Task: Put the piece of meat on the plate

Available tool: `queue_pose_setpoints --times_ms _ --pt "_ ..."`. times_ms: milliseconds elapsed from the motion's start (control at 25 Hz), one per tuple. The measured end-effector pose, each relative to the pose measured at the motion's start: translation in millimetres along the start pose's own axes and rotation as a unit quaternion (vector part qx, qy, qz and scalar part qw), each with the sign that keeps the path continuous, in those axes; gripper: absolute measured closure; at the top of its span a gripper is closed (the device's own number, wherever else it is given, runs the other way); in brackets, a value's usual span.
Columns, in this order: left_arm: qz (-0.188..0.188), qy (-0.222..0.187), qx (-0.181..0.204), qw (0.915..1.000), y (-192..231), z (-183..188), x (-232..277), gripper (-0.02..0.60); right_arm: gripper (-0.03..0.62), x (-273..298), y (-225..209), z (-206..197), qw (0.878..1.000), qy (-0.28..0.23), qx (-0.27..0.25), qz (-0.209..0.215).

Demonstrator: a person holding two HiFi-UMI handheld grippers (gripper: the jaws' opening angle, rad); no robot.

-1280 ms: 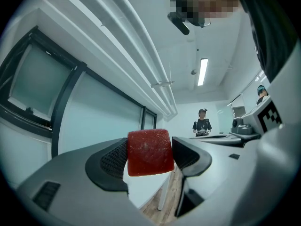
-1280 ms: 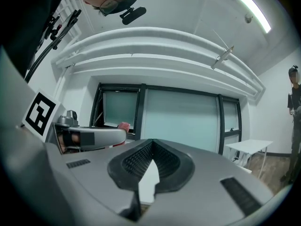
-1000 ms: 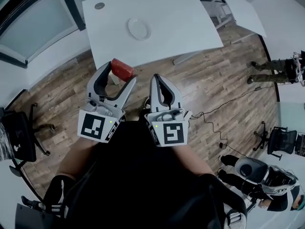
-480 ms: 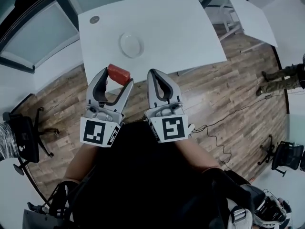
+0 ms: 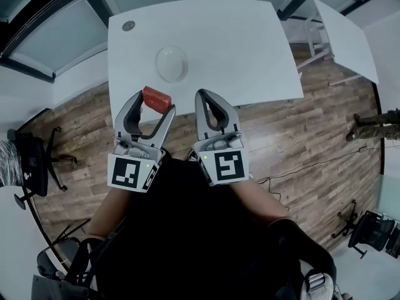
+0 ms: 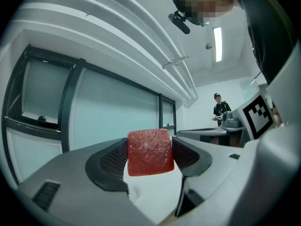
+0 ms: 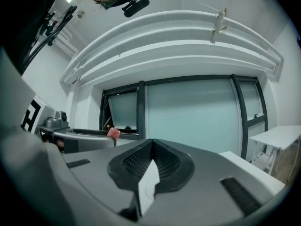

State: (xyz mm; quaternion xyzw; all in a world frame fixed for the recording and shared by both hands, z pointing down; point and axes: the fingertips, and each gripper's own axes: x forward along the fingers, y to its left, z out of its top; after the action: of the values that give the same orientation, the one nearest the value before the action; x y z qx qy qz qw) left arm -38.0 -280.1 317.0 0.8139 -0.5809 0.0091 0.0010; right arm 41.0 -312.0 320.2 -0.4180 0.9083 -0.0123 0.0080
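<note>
My left gripper (image 5: 154,104) is shut on a red block of meat (image 5: 156,99), held above the near edge of the white table (image 5: 237,36). In the left gripper view the meat (image 6: 149,152) fills the gap between the two ribbed pads (image 6: 114,160). A white plate (image 5: 172,63) lies on the table just beyond the meat. My right gripper (image 5: 209,99) is beside the left one, shut and empty, its pads (image 7: 151,162) pressed together. The meat (image 7: 113,133) shows small at the left of the right gripper view.
A small grey round disc (image 5: 129,25) is set in the table's far left corner. A second white table (image 5: 350,36) stands to the right. A black office chair (image 5: 31,167) is at the left on the wooden floor, and a person (image 5: 375,127) stands at the far right.
Both grippers and the meat have come closer to the table; the plate now lies just ahead of the meat. The left grip on the meat is unchanged.
</note>
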Motion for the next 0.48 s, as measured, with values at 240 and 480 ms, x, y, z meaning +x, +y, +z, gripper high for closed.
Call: queue_pose_setpoints --times_ms 240,480 --pt "-0.012 0.035 0.0 0.9993 24 -15 16 0.285 0.591 34 2 -19 0.999 0.033 0.007 0.004" --pt "-0.047 0.077 0.003 0.9959 50 -52 42 0.285 0.591 60 -3 -44 0.996 0.087 0.009 -0.031"
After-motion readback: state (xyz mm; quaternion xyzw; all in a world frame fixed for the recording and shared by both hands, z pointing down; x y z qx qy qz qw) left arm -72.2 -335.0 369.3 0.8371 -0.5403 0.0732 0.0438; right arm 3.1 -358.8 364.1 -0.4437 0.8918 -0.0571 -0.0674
